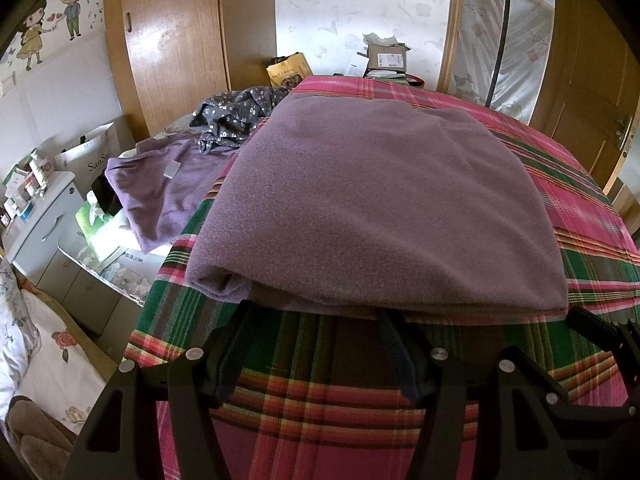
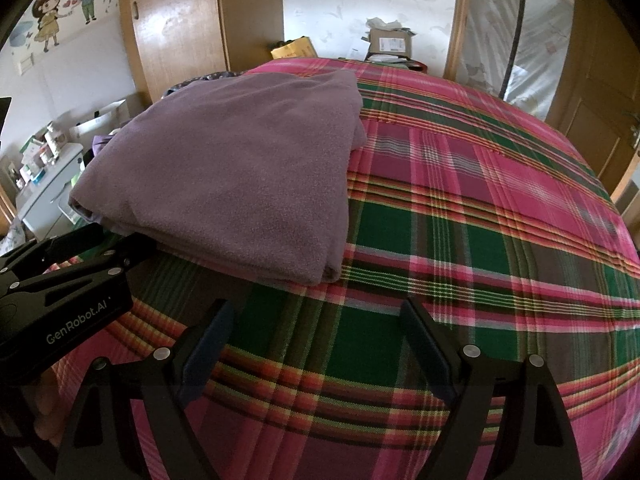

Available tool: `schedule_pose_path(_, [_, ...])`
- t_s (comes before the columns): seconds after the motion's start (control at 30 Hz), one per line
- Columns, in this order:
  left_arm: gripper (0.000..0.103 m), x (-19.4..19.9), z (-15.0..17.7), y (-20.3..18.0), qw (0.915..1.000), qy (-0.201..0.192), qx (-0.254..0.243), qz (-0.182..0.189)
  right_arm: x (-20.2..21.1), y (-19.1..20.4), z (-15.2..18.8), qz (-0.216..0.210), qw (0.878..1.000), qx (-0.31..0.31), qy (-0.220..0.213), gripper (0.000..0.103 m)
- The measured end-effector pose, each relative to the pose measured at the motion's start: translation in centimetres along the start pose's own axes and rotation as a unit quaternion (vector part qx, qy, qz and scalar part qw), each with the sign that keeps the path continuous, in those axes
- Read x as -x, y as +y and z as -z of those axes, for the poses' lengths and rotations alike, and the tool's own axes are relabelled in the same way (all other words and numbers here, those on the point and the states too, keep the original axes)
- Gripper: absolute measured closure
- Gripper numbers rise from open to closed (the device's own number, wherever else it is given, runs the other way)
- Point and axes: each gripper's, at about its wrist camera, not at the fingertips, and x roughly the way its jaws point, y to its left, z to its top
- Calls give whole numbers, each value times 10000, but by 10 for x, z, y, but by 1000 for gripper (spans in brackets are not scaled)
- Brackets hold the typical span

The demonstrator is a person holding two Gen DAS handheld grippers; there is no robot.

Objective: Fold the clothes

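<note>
Both tools stand with their jaws spread and pinching nothing: the left gripper (image 1: 316,312) has its tips at the near edge of the folded purple fleece (image 1: 372,200), apparently placed to take that edge, while the right gripper (image 2: 316,308) hovers over the bare plaid bedspread (image 2: 480,208). From the right gripper the fleece lies just beyond and to the left. More unfolded clothes (image 1: 176,184) lie past it at the bed's far left.

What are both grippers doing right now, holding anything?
Left gripper: open, empty, at the folded purple garment's near edge.
Right gripper: open, empty, over the plaid cover.
</note>
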Motion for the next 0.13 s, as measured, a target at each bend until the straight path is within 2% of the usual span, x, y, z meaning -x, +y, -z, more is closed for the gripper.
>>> schedule_pose_path(0.13, [41,0,0,0,10000,0,0,-1,0,0,0,0,10000,0,0,17])
